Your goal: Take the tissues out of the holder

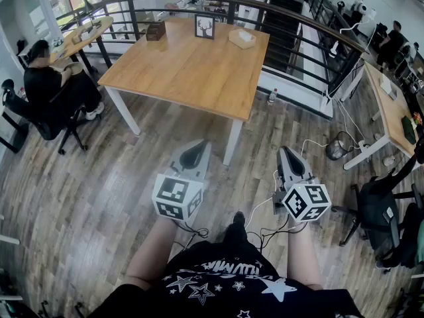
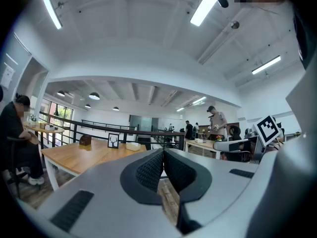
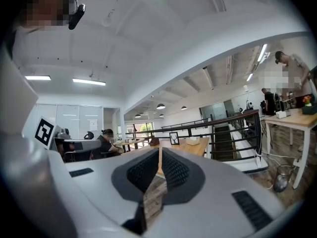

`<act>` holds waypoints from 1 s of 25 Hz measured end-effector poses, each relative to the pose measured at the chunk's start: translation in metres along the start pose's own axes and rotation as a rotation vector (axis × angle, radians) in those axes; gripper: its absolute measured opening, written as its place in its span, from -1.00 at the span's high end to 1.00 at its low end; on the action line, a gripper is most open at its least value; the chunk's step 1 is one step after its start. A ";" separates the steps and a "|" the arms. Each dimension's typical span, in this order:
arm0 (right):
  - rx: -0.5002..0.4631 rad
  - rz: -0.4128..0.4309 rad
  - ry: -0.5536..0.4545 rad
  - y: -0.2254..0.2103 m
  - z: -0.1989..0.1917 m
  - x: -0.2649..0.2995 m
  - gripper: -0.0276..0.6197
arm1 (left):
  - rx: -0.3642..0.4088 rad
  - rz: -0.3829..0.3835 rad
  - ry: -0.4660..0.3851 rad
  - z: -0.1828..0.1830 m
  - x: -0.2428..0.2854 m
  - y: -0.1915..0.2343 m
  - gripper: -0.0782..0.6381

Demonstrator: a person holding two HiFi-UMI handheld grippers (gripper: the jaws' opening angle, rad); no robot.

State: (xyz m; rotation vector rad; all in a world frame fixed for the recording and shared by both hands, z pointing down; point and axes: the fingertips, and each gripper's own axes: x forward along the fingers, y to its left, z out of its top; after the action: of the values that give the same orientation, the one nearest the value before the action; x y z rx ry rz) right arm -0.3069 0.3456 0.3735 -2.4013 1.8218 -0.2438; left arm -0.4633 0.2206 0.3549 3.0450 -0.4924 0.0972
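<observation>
Currently the left gripper [image 1: 201,144] and the right gripper [image 1: 284,151] are held level over the wooden floor [image 1: 99,197], well short of the bench [image 1: 192,71]. Both pairs of jaws are seen pressed together on nothing. The tissue holder [image 1: 237,42], with white tissue [image 1: 246,36] in it, is set near the bench's far right corner, beside a picture frame [image 1: 205,26].

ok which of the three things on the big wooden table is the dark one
The dark brown box, leftmost of the three in the head view. The framed deer picture stands upright in the middle, and the pale tissue holder sits at the right.
</observation>
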 end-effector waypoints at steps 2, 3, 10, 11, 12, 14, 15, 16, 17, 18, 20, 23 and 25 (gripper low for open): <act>0.009 0.002 0.001 0.001 0.000 -0.001 0.82 | 0.006 -0.006 0.007 -0.002 0.002 -0.002 0.74; 0.013 0.004 0.001 0.001 0.000 -0.001 0.82 | 0.009 -0.008 0.009 -0.003 0.003 -0.003 0.74; 0.010 -0.008 0.013 -0.009 -0.002 -0.008 0.82 | -0.009 -0.023 0.013 -0.006 0.014 -0.007 0.74; 0.017 -0.013 0.015 -0.012 -0.004 -0.009 0.82 | -0.016 -0.027 0.020 -0.010 0.016 -0.008 0.74; 0.025 -0.016 0.017 -0.014 -0.006 -0.009 0.82 | -0.022 -0.029 0.026 -0.013 0.017 -0.009 0.74; 0.039 -0.009 0.019 -0.017 -0.008 -0.008 0.82 | -0.031 -0.029 0.035 -0.018 0.020 -0.010 0.74; 0.046 0.001 0.017 -0.018 -0.009 -0.007 0.82 | -0.033 -0.028 0.037 -0.019 0.023 -0.010 0.74; 0.054 0.012 0.013 -0.021 -0.008 -0.005 0.82 | -0.034 -0.027 0.037 -0.019 0.026 -0.011 0.74; 0.064 0.022 0.006 -0.024 -0.006 -0.003 0.82 | -0.033 -0.024 0.037 -0.019 0.030 -0.011 0.74; 0.075 0.031 -0.002 -0.028 -0.004 0.000 0.82 | -0.031 -0.021 0.037 -0.018 0.034 -0.011 0.74; 0.099 0.051 -0.030 -0.036 0.001 0.008 0.82 | -0.027 -0.011 0.036 -0.016 0.044 -0.009 0.74; 0.137 0.102 -0.076 -0.047 0.009 0.024 0.82 | -0.025 0.006 0.038 -0.015 0.062 -0.003 0.74; 0.126 0.116 -0.072 -0.057 0.010 0.038 0.82 | -0.023 0.016 0.043 -0.015 0.078 0.001 0.74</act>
State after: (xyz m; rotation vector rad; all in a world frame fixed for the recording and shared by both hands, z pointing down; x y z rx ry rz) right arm -0.2410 0.3248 0.3767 -2.1841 1.8478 -0.2490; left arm -0.3904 0.1962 0.3754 3.0098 -0.5108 0.1555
